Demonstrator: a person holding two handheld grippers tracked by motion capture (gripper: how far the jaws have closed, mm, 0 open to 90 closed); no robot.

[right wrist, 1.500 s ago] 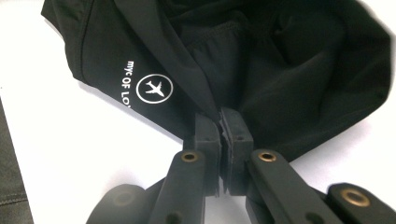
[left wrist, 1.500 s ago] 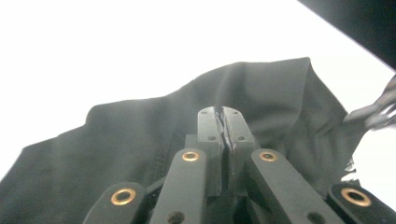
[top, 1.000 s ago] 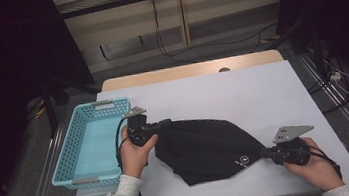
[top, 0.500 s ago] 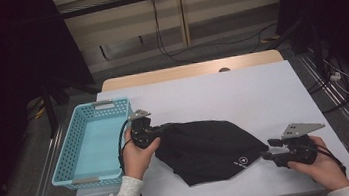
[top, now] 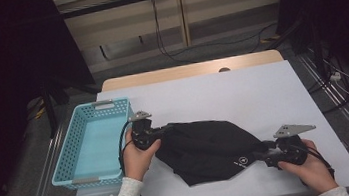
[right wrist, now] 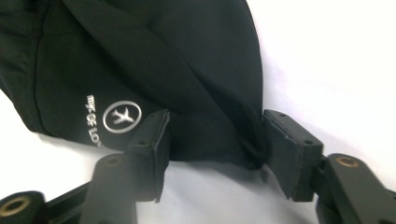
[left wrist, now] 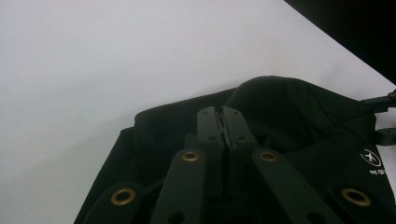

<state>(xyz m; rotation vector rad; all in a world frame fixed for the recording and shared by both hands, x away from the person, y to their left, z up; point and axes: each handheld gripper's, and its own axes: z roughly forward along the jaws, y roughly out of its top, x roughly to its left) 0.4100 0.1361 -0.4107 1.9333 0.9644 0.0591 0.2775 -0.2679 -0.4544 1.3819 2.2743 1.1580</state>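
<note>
Left gripper (top: 162, 131) stays clamped on the black garment (top: 209, 149), right gripper (top: 259, 154) has just opened around its corner; basket (top: 65, 164) apparently awaits.

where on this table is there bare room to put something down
The far half of the white table, beyond the black bag, is bare up to its wooden back edge. The blue basket also has a bare floor. It is crowded along the near edge, where the left tool pinches the bag and the right tool straddles its corner.

The bag (top: 209, 149) lies on the table (top: 242, 89), with the basket (top: 90, 143) just beside its left.
</note>
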